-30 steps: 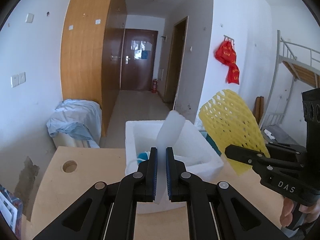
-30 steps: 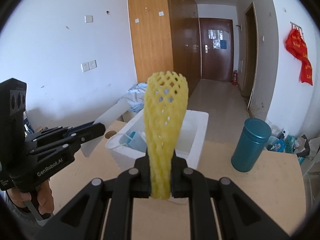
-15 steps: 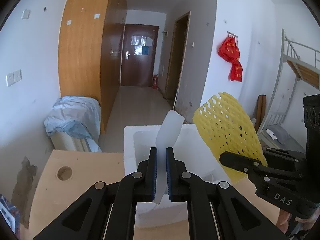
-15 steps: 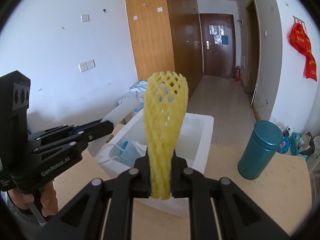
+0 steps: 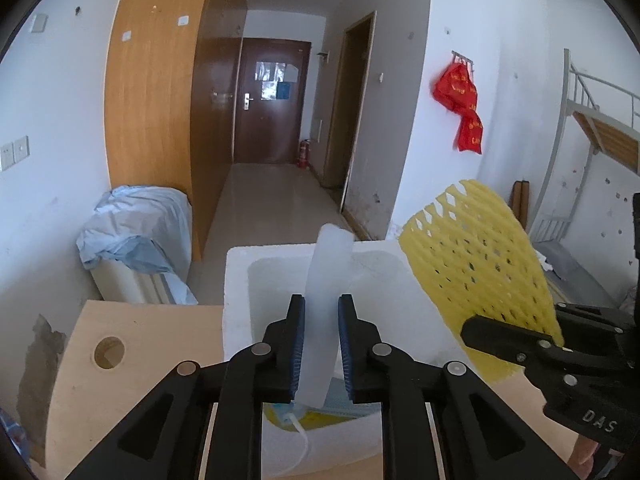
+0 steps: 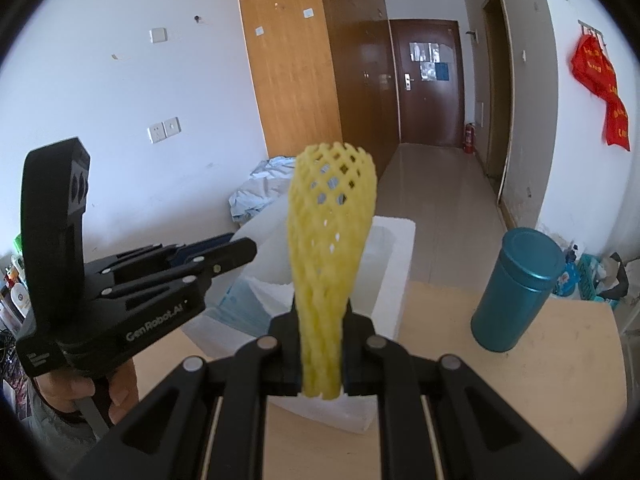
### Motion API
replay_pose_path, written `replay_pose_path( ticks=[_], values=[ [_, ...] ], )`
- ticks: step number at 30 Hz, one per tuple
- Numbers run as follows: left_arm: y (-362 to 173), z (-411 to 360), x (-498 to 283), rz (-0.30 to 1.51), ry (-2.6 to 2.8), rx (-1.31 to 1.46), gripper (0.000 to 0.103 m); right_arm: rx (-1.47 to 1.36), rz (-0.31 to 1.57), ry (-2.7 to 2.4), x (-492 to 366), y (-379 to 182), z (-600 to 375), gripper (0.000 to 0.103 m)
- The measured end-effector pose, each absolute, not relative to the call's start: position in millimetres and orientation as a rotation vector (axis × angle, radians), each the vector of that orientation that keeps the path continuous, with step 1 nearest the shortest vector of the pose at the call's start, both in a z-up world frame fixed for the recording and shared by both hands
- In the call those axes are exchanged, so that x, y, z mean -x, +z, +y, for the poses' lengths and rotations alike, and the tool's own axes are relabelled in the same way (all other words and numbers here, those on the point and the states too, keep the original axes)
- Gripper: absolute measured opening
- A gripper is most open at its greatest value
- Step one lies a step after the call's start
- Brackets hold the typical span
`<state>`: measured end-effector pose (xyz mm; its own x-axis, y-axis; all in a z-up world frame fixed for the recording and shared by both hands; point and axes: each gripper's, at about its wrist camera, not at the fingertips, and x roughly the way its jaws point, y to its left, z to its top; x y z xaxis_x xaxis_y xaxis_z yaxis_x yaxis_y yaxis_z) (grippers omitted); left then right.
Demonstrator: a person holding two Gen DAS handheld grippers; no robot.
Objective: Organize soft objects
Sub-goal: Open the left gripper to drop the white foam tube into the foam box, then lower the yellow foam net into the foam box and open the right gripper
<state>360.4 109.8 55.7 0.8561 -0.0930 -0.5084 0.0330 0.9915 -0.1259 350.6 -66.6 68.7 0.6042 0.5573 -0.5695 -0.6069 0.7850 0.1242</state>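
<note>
Your left tool (image 5: 318, 334) is over the white foam box (image 5: 236, 280), its jaws opening with the white foam strip (image 5: 325, 280) standing upright between the blue pads (image 5: 297, 340), lower end down among blue and yellow items in the box. Your right tool (image 6: 320, 350) is clamped tight on the yellow foam net sleeve (image 6: 330, 232), which stands upright just right of the box and partly blocks its right wall. A teal cylindrical canister (image 6: 516, 292) stands on the pale wooden tabletop (image 5: 132, 344) to the right of the box, apart from it. The tabletop has a round hole (image 5: 109, 353) at left. Beyond lie a blue sheet bundle (image 5: 136, 228), a tiled corridor, a dark door (image 5: 272, 100) and a red hanging (image 5: 460, 100) on the wall.
</note>
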Motion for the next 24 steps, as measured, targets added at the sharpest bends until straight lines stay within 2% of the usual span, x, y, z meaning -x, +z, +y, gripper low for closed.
replay_pose_path(
  ticks=[3,5,16,18,19,20,21,22,24],
  values=[
    [51,111,-364,0.554,-0.065,0.120,0.017,0.086,0.630,0.672,-351,69,-66,0.016],
    [50,109,-364,0.552,-0.062,0.108,0.023,0.085,0.629,0.671,-352,70,-66,0.016],
    [47,103,-364,0.561,-0.051,0.081,0.025,0.083,0.627,0.666,-352,68,-65,0.016],
    [48,102,-363,0.553,-0.045,0.072,0.028,0.085,0.626,0.665,-351,68,-65,0.016],
    [48,102,-362,0.546,-0.035,0.066,0.042,0.083,0.626,0.664,-351,68,-65,0.016],
    [50,103,-360,0.537,-0.023,0.069,0.064,0.082,0.627,0.665,-351,68,-65,0.016],
    [51,104,-357,0.527,-0.011,0.074,0.073,0.084,0.627,0.667,-351,68,-65,0.016],
    [54,107,-352,0.501,0.004,0.087,0.080,0.084,0.627,0.668,-351,68,-65,0.016],
    [58,111,-344,0.481,0.005,0.101,0.081,0.088,0.629,0.671,-351,67,-64,0.016]
  ],
)
